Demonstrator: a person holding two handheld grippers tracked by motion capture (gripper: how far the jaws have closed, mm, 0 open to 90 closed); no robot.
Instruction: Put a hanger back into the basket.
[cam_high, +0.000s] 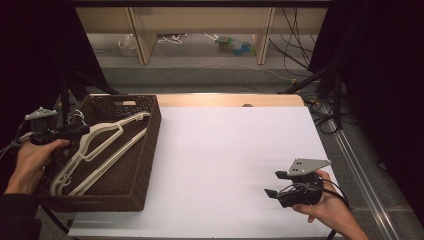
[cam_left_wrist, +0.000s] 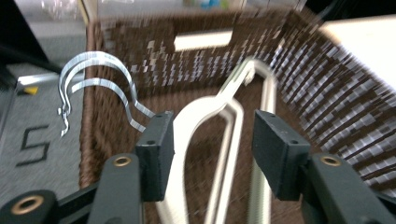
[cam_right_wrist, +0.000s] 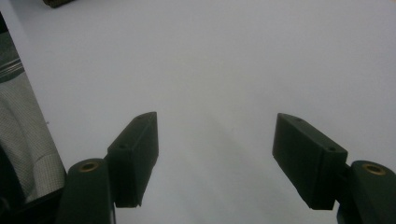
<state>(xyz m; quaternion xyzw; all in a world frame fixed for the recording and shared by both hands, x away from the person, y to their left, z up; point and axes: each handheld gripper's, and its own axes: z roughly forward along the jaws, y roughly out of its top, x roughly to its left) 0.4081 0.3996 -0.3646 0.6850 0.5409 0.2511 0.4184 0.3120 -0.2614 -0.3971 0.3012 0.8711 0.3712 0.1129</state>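
A brown wicker basket (cam_high: 151, 145) stands at the table's left edge with white plastic hangers (cam_high: 107, 145) lying in it, metal hooks (cam_high: 76, 118) toward its back left corner. My left gripper (cam_high: 86, 130) hovers over the basket's left side, open. In the left gripper view, a hanger's white neck (cam_left_wrist: 201, 116) runs between the parted jaws of the left gripper (cam_left_wrist: 212, 144), and the metal hooks (cam_left_wrist: 93, 74) curve at upper left. My right gripper (cam_high: 275, 183) is held low over the white table (cam_high: 225, 145) at the front right, open with nothing in it (cam_right_wrist: 215, 149).
The basket's woven wall (cam_left_wrist: 327, 93) rises to the right of the hangers. Beyond the table's far edge are wooden shelf legs (cam_high: 142, 40), loose cables (cam_high: 295, 55) on the floor and black stand legs (cam_high: 320, 75). A metal rail (cam_high: 360, 170) runs along the right.
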